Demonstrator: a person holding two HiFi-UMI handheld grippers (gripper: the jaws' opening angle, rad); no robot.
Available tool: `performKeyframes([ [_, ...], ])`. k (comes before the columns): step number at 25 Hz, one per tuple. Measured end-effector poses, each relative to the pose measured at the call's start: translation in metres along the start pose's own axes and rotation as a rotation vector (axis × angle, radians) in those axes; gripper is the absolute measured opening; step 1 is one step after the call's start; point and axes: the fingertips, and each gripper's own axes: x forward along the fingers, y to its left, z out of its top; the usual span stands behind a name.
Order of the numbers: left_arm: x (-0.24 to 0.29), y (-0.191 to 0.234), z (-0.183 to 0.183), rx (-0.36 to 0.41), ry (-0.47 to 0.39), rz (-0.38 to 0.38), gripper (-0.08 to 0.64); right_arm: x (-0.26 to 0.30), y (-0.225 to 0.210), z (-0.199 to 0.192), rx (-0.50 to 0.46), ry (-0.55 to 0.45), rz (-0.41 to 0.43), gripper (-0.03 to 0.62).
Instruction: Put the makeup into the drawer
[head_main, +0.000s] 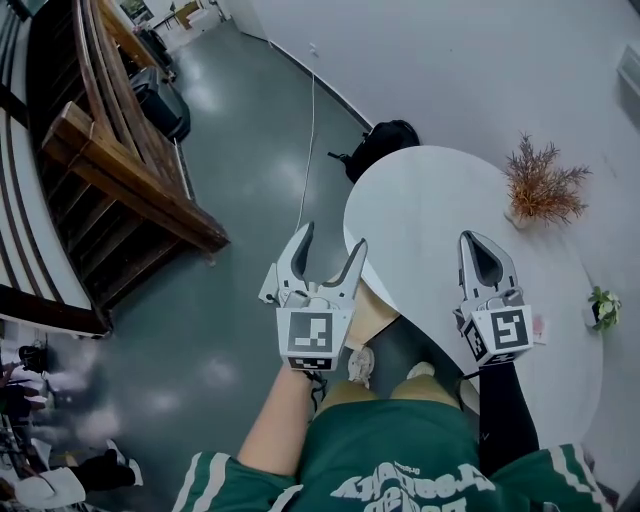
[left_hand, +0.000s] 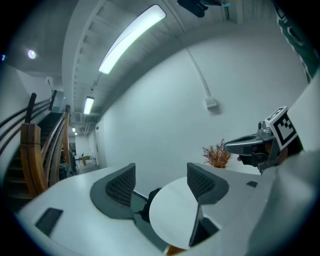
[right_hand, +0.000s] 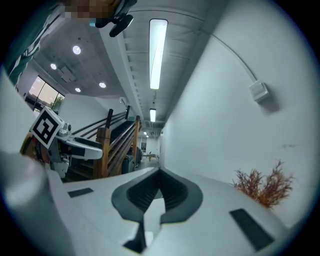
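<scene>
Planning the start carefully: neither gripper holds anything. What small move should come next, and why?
Probably lower the right gripper toward the small pink item on the table. It lies closest to that gripper, which is shut and empty; the left gripper is open and empty. The item may be makeup, though too small to tell. No drawer is in view.

Bright, even indoor light from ceiling strip lights (left_hand: 132, 37); soft glare on the glossy floor (head_main: 215, 95); both gripper views fisheye-warped, dark-cornered.
</scene>
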Motion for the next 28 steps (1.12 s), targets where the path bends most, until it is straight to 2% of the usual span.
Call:
performKeyframes([
  [5,0.009,-0.013,0.019,0.028,-0.051,-0.068,0.321,-0.007,-0.005,0.004,-0.007,-0.002,-0.058,0.003],
  [10,0.033,-0.056,0.032,0.053,-0.092,-0.233,0.321,-0.034,-0.033,0.008,-0.025,0.001,-0.198,0.003],
  [14,0.053,-0.112,0.040,0.049,-0.120,-0.409,0.321,-0.078,-0.066,0.007,-0.025,0.014,-0.355,0.003],
  [19,0.058,-0.202,0.052,0.056,-0.144,-0.663,0.321,-0.160,-0.100,0.002,-0.014,0.051,-0.597,0.003],
  [21,0.055,-0.232,0.057,0.054,-0.149,-0.727,0.321,-0.190,-0.111,0.002,-0.012,0.063,-0.661,0.003],
  [28,0.039,-0.347,0.061,0.059,-0.143,-0.908,0.321,-0.282,-0.154,-0.002,-0.010,0.081,-0.808,0.003],
])
